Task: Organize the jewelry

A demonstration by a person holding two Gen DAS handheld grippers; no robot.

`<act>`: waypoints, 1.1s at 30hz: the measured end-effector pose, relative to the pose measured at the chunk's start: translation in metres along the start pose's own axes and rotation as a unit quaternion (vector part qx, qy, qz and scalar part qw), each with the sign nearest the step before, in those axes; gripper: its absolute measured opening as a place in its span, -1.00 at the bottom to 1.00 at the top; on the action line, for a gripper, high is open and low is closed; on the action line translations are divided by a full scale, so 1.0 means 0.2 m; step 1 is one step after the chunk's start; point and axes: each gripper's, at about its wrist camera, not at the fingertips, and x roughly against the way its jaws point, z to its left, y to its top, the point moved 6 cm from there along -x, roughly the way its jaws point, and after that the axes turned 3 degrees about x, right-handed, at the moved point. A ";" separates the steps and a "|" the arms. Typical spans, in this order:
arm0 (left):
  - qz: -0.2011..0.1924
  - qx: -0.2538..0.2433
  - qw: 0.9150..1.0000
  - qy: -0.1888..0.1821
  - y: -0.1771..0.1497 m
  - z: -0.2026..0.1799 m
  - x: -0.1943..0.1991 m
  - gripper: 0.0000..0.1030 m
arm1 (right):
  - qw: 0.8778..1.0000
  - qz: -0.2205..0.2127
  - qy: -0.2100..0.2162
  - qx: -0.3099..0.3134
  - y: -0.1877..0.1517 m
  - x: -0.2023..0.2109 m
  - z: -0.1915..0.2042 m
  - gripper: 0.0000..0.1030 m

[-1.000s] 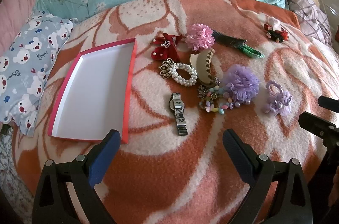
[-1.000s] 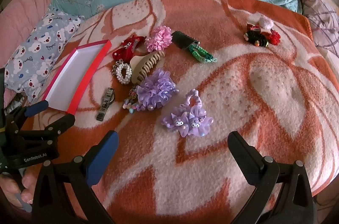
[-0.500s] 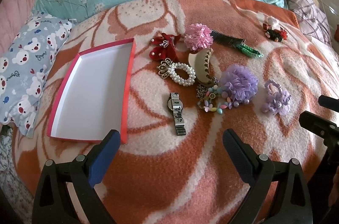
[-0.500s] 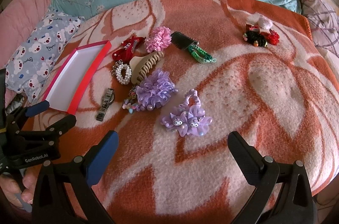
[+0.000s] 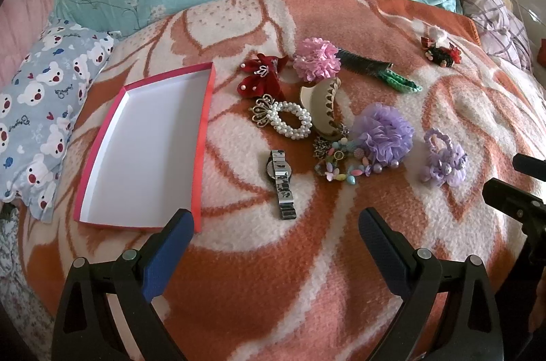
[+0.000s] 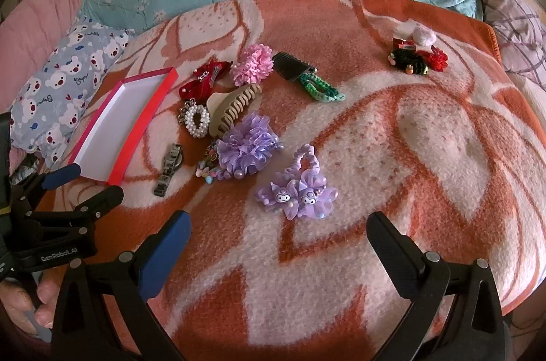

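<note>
Jewelry (image 5: 327,118) has slid slightly lower toward frame centre as your wide-open, empty left gripper (image 5: 273,233) edges closer; right gripper (image 6: 278,236) gapes idle, box (image 5: 102,163) left, unfilled. Nothing's sorted yet.

Left gripper (image 5: 273,234) jaws wide apart, right gripper (image 6: 278,233) likewise, both empty

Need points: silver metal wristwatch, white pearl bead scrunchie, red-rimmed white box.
silver metal wristwatch (image 5: 280,171), left wrist view, on the dial.
white pearl bead scrunchie (image 5: 304,119), left wrist view, on the bead ring's right side.
red-rimmed white box (image 5: 203,129), left wrist view, on the right rim.
</note>
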 end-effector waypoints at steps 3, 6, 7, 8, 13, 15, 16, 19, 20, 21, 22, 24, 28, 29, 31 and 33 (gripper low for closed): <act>0.000 -0.001 1.000 0.000 0.00 0.00 0.00 0.90 | 1.000 -0.001 0.000 0.000 0.00 0.00 0.00 0.99; 0.001 -0.001 1.000 -0.001 0.01 -0.01 -0.01 0.90 | 1.000 -0.002 0.000 -0.001 0.00 0.00 -0.01 0.99; 0.001 -0.002 1.000 -0.001 0.01 -0.01 -0.01 0.90 | 1.000 -0.002 0.000 -0.002 0.00 0.00 -0.02 0.99; 0.001 -0.002 1.000 -0.001 0.01 -0.01 -0.01 0.90 | 1.000 -0.002 0.000 -0.002 0.00 0.00 -0.02 0.98; 0.003 -0.003 1.000 -0.003 0.01 -0.01 -0.02 0.90 | 1.000 -0.003 0.001 -0.003 -0.01 -0.01 -0.03 0.97; 0.004 -0.003 1.000 -0.003 0.02 -0.01 -0.03 0.90 | 1.000 -0.003 0.001 -0.003 -0.01 -0.01 -0.03 0.97; 0.005 -0.003 1.000 -0.004 0.02 -0.02 -0.04 0.90 | 1.000 -0.003 0.000 -0.003 -0.01 -0.01 -0.03 0.97; 0.008 -0.003 1.000 -0.006 0.03 -0.02 -0.05 0.90 | 1.000 -0.002 0.000 -0.006 -0.01 -0.02 -0.05 0.97; 0.009 -0.003 1.000 -0.007 0.03 -0.02 -0.06 0.90 | 1.000 -0.002 -0.001 -0.006 -0.01 -0.02 -0.05 0.97; 0.009 -0.003 1.000 -0.007 0.03 -0.02 -0.06 0.90 | 1.000 -0.001 -0.001 -0.007 -0.01 -0.03 -0.05 0.97; 0.010 -0.003 1.000 -0.008 0.03 -0.02 -0.07 0.90 | 1.000 -0.001 -0.001 -0.008 -0.01 -0.03 -0.06 0.97; 0.011 -0.004 1.000 -0.009 0.03 -0.02 -0.08 0.90 | 1.000 -0.001 -0.002 -0.010 -0.01 -0.04 -0.07 0.97; 0.014 -0.003 1.000 -0.011 0.04 -0.03 -0.11 0.90 | 1.000 -0.003 0.001 -0.011 -0.01 -0.06 -0.08 0.97; 0.015 -0.002 1.000 -0.012 0.05 -0.03 -0.11 0.90 | 1.000 -0.004 0.002 -0.012 -0.01 -0.06 -0.08 0.97; 0.017 0.000 1.000 -0.019 0.05 -0.03 -0.13 0.90 | 1.000 -0.005 -0.001 -0.011 -0.01 -0.07 -0.09 0.96; 0.017 0.002 1.000 -0.026 0.07 -0.02 -0.15 0.90 | 1.000 -0.006 -0.002 -0.011 -0.01 -0.07 -0.09 0.91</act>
